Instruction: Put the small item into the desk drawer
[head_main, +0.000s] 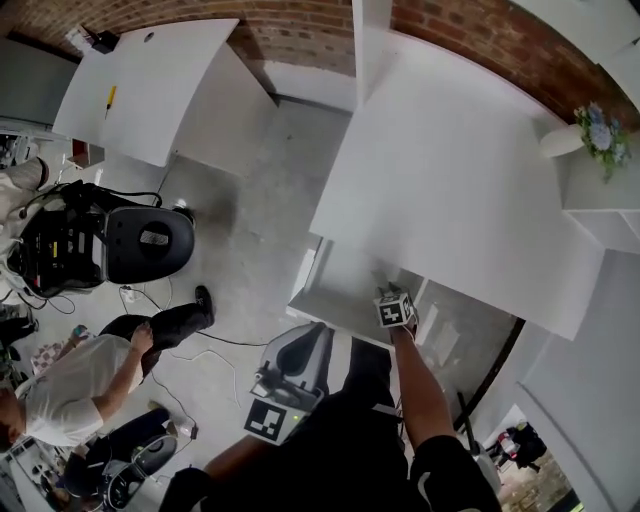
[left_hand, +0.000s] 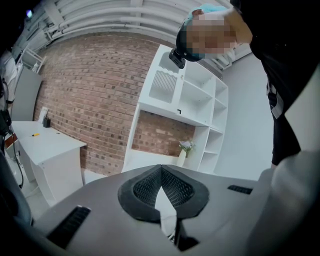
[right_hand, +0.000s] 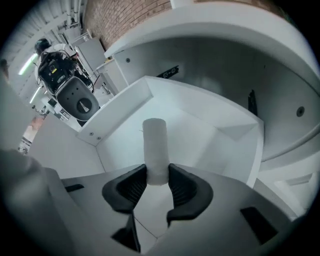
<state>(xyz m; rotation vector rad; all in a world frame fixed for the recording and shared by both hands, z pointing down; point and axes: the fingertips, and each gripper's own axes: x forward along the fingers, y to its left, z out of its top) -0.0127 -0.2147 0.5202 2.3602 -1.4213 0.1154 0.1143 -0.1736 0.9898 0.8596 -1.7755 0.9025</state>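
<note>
Drawer drop under way: our right gripper (right_hand: 157, 176) points steeply down into the open desk drawer (right_hand: 200, 127). Its jaws are spread wide yet pressed on both sides of a small white cylinder (right_hand: 154, 145), which stands out past the fingertips along the line the tool points. The cylinder's far end hangs over the drawer's bare white floor, apart from it as far as we can tell. The drawer's corner lies further ahead of the tips and a side wall is off to the tool's left. Our left gripper (left_hand: 161, 186) sits close to our body, jaws closed together on nothing, aimed across the room. To do this well, we judge, we should bring the tool lower until the cylinder's end is near the floor. We should steer clear of the walls and of the desk (head_main: 450, 180) edge above. Then we can part the jaws gently, so that the round piece neither drops nor rolls, and lift straight back out.
</note>
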